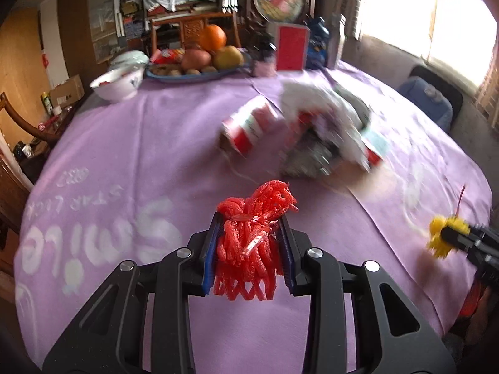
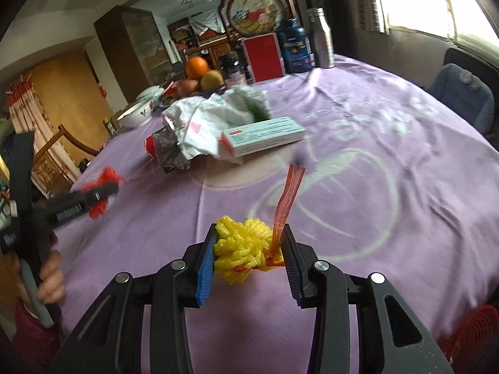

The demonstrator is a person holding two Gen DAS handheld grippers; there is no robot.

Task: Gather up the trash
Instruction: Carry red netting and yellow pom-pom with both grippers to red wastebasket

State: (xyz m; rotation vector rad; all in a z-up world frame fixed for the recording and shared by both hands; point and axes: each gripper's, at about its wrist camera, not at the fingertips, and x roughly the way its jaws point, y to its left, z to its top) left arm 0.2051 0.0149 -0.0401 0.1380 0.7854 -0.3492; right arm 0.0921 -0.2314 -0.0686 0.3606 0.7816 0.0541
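The left gripper [image 1: 252, 243] clenches a red foam fruit net [image 1: 249, 249], the right gripper [image 2: 249, 254] a yellow foam net [image 2: 241, 249] — both above the near purple tablecloth [image 1: 124, 155]. Keep the grip firm — these nets are light and springy and could slip out.

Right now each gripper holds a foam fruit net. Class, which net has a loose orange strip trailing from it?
The yellow net in the right gripper; an orange strip sticks up from it. The left gripper's red net has none.
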